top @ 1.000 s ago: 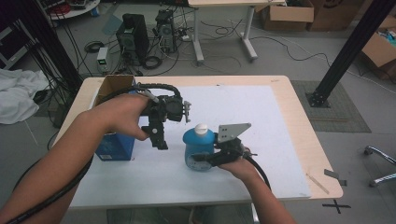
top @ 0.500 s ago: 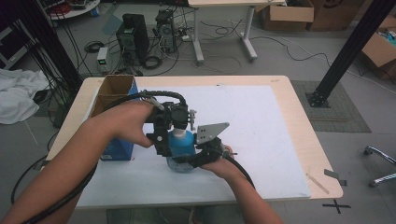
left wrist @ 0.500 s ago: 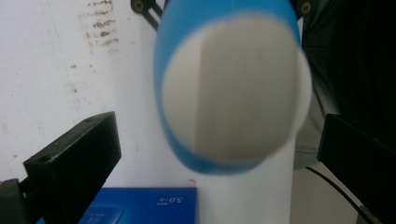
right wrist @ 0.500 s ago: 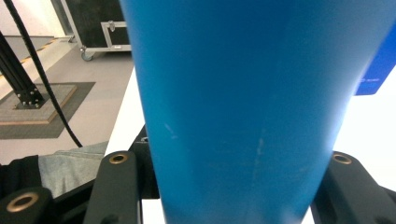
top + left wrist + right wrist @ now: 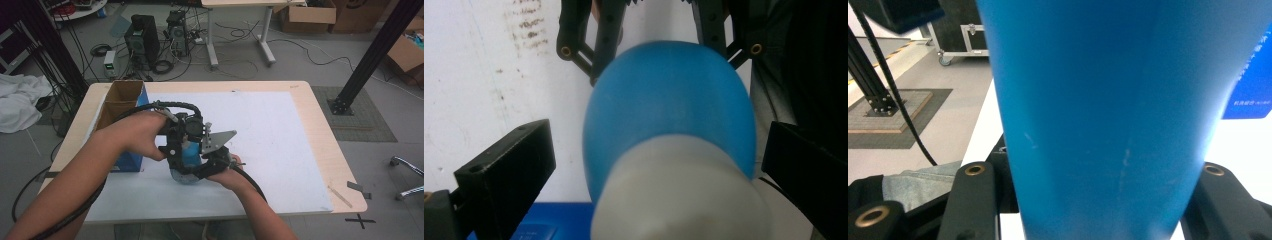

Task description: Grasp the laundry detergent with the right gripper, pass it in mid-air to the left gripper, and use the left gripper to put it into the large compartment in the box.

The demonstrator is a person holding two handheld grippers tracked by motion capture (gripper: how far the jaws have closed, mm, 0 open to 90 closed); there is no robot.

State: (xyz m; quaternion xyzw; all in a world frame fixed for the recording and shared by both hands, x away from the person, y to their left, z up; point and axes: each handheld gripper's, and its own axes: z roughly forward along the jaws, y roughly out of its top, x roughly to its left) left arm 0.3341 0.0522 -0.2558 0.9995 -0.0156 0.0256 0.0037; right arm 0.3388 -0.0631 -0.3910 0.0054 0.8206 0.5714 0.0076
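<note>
Blue bottle stood upright on white sheet near my edge of table, just right of blue box. My right gripper clamped bottle's lower body, jaws pressed on both sides. My left gripper hovered over top, jaws spread wide either side of white cap, pads clear of it. Cardboard box sat behind blue box, at table's left edge.
</note>
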